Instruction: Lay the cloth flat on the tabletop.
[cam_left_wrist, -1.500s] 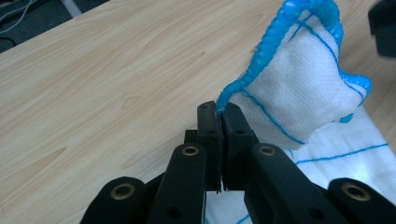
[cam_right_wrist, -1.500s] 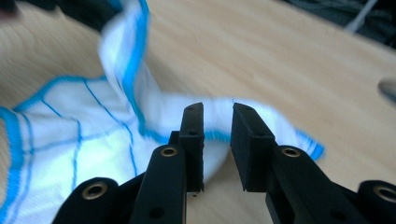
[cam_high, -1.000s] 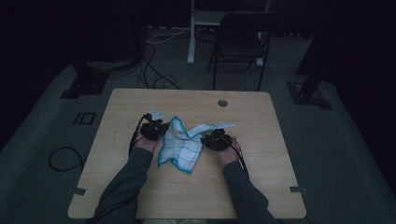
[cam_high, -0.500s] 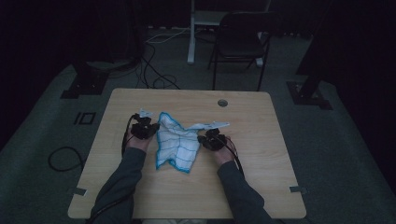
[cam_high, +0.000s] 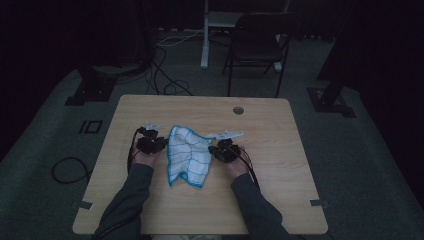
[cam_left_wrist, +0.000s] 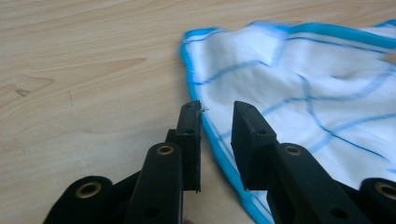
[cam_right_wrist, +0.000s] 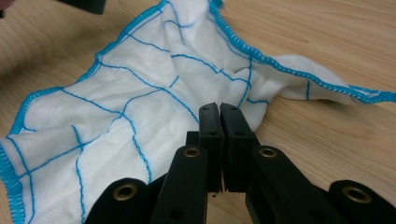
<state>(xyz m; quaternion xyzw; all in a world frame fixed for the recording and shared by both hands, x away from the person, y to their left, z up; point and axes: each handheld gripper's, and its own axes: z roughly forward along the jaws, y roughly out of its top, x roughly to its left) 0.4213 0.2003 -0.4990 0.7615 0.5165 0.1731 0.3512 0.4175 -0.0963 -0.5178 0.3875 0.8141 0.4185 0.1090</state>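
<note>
While the clenched right tool (cam_right_wrist: 219, 112) pins the white blue-checked cloth (cam_high: 187, 155) to the table (cam_high: 280, 130), the left tool (cam_left_wrist: 217, 112), jaws just opening, straddles its hem released.

High view is reading very dim: surroundings are falling to near black, only the bench (cam_high: 280, 165) is catching weak, flat light, source not discernible. Both gripper views are showing bright and even, no glare. In the left gripper view the cloth (cam_left_wrist: 299, 93) is blurring along its far edge, possibly motion. Near jaws are looking slightly soft.
</note>
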